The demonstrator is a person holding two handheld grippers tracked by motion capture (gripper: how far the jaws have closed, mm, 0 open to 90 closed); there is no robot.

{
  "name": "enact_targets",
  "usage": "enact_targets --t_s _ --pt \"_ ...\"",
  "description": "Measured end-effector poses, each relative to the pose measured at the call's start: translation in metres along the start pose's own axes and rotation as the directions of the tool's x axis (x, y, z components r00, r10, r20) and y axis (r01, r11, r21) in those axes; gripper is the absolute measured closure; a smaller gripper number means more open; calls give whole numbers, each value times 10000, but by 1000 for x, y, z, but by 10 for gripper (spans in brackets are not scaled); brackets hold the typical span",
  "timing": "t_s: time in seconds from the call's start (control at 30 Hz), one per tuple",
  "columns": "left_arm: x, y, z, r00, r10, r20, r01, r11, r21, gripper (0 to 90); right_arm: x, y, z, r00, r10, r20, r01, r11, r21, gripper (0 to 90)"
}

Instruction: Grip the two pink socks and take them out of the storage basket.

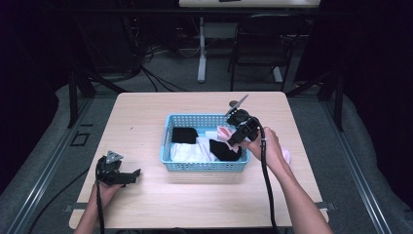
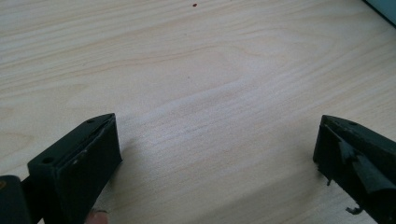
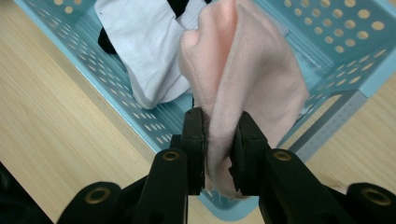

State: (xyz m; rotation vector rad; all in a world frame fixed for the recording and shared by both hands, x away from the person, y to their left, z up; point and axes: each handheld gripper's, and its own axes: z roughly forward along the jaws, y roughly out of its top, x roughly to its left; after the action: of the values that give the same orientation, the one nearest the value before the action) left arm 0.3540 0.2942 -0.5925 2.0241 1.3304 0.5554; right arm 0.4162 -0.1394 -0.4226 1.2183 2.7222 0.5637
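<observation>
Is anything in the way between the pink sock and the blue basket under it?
Nothing visible is. The right gripper is shut on the pink sock and holds it right over the blue basket. Below it there are just the white cloth and a black piece already lying inside, soft things it could land on.

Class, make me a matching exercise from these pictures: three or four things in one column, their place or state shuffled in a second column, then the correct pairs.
Things
1. left hand-held gripper
2. right hand-held gripper
3. blue basket
4. white cloth

States
A. lying inside the basket
B. open over bare table
C. shut on a pink cloth
D. standing at mid-table

Pairs: 1-B, 2-C, 3-D, 4-A
</observation>
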Motion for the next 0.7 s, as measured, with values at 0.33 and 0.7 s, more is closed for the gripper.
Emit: enact_targets --t_s 0.33,0.7 --pt "0 0 0 10000 -4 2 4 10000 0 7 -5 -12 -34 9999 77 103 -72 9990 -442 769" --pt "0 0 0 10000 -27 0 27 10000 -21 7 -32 -41 -63 9972 641 387 -613 9958 -677 771"
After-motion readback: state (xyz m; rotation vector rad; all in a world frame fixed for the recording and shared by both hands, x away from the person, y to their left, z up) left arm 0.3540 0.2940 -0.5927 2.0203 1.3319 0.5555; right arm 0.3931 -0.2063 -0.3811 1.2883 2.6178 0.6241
